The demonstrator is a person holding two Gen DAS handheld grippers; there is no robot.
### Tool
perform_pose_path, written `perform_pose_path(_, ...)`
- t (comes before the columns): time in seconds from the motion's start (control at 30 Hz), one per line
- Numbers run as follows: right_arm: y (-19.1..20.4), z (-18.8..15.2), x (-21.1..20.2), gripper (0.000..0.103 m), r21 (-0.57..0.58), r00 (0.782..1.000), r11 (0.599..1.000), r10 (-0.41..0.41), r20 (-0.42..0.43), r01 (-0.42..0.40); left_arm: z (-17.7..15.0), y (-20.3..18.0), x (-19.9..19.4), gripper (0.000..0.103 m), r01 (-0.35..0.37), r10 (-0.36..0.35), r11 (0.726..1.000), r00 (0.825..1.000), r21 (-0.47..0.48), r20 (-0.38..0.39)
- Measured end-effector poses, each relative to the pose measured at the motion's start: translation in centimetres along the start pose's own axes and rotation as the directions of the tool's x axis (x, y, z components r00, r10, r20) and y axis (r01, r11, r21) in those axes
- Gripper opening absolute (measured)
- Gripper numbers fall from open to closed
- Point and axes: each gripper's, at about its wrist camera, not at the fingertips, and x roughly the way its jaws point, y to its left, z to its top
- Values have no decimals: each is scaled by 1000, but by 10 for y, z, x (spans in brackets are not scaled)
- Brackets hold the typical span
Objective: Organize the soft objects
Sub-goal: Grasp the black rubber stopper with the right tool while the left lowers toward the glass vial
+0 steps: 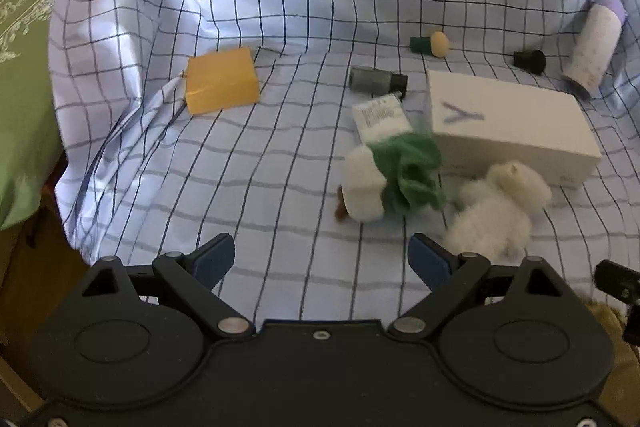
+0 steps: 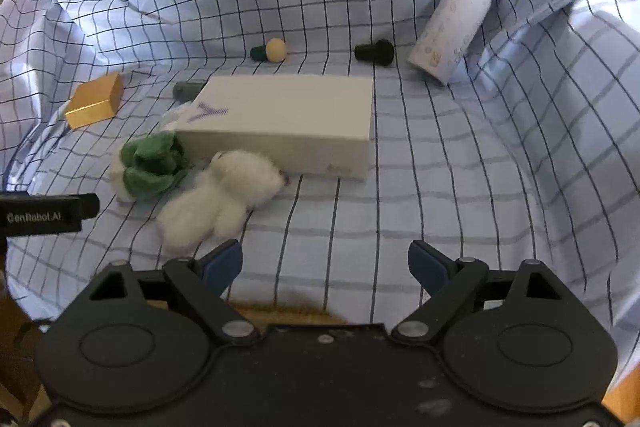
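Observation:
A white fluffy plush toy [image 1: 496, 205] [image 2: 218, 193] lies on the checked cloth beside a white-and-green soft toy [image 1: 394, 179] [image 2: 148, 165]. Both rest against the front of a white box [image 1: 508, 125] [image 2: 288, 117]. My left gripper [image 1: 322, 261] hovers open over bare cloth, just in front of and left of the two toys, with nothing between its blue pads. My right gripper [image 2: 324, 265] is open too, with nothing in it; its left pad sits close to the plush's near end. The left gripper's body shows at the left edge of the right wrist view.
A yellow block [image 1: 220, 81] [image 2: 96, 101] lies at the left. A white tube [image 1: 380, 117], a grey cylinder [image 1: 376, 79], a green-and-tan peg [image 1: 430, 44] [image 2: 270, 51], a black knob [image 1: 530, 60] [image 2: 376, 53] and a lilac-capped bottle [image 1: 596, 43] [image 2: 456, 21] lie farther back. A green cushion [image 1: 24, 75] sits left.

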Motion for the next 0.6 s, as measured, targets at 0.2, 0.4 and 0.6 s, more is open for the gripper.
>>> perform_pose_path(0.2, 0, 32, 21, 90, -41, 997, 998, -38, 65, 41, 28, 6, 23, 91, -9, 9, 1000, 1000, -4, 14)
perform_pose_path(0.4, -20, 77, 49, 90, -38, 982, 996, -78, 175, 85, 48, 5, 39, 91, -11, 11, 1000, 1000, 7, 29)
perform_pose_path(0.6, -36, 134, 88, 91, -4, 965, 992, -121, 231, 125, 68, 1, 59, 91, -9, 8, 999, 999, 31, 35)
